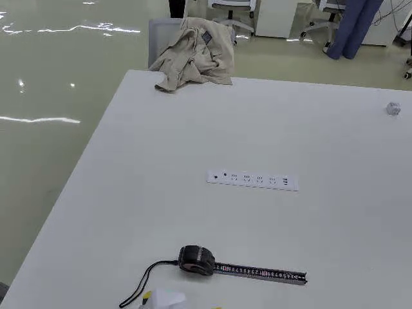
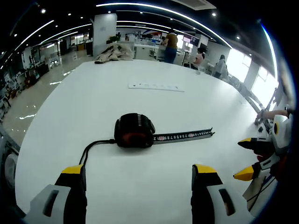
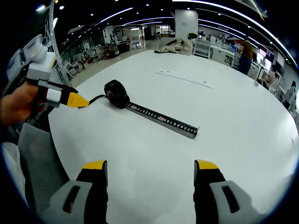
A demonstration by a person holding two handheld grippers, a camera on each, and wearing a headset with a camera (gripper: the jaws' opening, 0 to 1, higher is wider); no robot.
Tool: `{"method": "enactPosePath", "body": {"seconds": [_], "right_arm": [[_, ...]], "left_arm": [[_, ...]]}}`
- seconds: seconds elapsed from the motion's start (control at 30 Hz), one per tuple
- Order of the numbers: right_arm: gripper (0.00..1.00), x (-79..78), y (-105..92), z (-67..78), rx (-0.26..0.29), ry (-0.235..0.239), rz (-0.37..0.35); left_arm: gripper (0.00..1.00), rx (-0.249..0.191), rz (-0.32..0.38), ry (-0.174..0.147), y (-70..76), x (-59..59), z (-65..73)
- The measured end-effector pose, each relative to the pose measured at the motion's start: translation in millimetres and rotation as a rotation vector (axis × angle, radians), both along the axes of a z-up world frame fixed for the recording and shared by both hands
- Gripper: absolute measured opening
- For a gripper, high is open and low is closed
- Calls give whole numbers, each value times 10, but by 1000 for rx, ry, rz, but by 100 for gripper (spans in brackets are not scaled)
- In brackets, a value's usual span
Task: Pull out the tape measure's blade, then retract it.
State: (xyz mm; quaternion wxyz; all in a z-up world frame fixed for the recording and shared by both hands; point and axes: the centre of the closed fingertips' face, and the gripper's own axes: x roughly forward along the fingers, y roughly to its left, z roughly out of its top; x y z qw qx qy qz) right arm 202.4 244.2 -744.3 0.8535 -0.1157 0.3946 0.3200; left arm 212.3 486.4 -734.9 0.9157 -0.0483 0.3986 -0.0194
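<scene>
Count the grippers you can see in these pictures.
2. The left gripper is open, facing the tape measure case. The right gripper is open, on the near side of the pulled-out blade. Neither touches the tape.

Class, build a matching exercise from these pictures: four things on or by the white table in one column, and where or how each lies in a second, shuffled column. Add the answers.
Things
1. blade
2. power strip
3. jacket
4. black strap

Places
A. heaped at the far edge of the table
B. flat in the table's middle
C. pulled out of the case, lying flat
D. trailing from the case toward the near edge

Pairs: 1-C, 2-B, 3-A, 4-D
</scene>
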Motion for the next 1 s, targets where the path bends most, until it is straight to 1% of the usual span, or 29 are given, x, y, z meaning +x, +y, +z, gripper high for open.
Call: {"method": "enactPosePath", "body": {"seconds": [0.03,0.1,0.2,0.3,0.5,0.63,0.7,0.87,0.93,1.0], "right_arm": [[77,14,3,-18,-4,1,9],[77,34,-20,-61,-39,-4,35],[77,95,-5,-70,-31,-8,48],[77,159,-6,-95,-42,-18,70],[75,274,-23,-98,-64,-35,112],[74,353,-46,-115,-83,-56,161],[73,389,-50,-130,-93,-60,191],[70,473,-60,-153,-115,-75,256],[69,507,-71,-169,-117,-77,266],[68,544,-97,-199,-135,-79,289]], "left_arm": [[91,7,3,4,7,8,-10],[92,3,3,8,-1,28,-29],[92,8,0,10,-10,59,-51],[91,6,3,17,-4,81,-86],[91,5,17,18,2,131,-112],[91,8,28,18,5,161,-130],[91,11,35,16,14,184,-143],[90,7,44,24,-7,217,-183],[90,9,46,25,-7,231,-198],[90,6,51,29,-10,256,-221]]}}
